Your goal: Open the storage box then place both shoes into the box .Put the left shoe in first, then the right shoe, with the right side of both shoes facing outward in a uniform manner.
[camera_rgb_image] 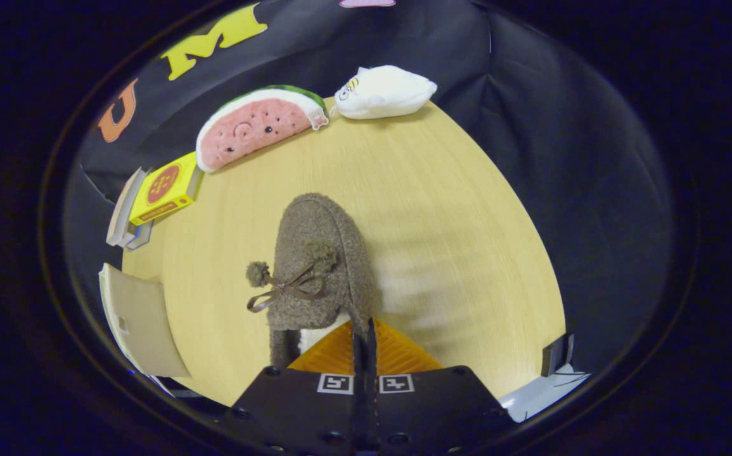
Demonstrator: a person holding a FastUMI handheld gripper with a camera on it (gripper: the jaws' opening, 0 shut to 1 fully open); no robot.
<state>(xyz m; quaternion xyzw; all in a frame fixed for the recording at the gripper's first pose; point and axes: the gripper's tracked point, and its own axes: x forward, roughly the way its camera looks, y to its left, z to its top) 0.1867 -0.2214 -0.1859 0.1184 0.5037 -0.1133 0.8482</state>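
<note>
While my tongs sit pinched together at bottom centre, they grip the rear rim of the shoe, a fuzzy brown slipper with a ribbon bow and pom-poms. Both fingers look pressed on the collar's right edge, almost meeting, so I read them as clenched on that thin lip of fabric and not on the body of the shoe. Holding it by the heel rim lets the toe point away from me, up toward the middle of the frame, which should make it easier to steer the shoe toe-first.

Whether the sole is resting on the table or lifted just off it I cannot tell.

At lower left a pale flat panel stands at the table's edge; I take it for part of the box, likely its lid or flap, though too little shows to say if it is open. The shoe lies right of it, not inside anything yet.

Further off, a watermelon plush and a white plush line the far edge at upper centre, with a yellow carton at upper left, all well apart from the shoe.
</note>
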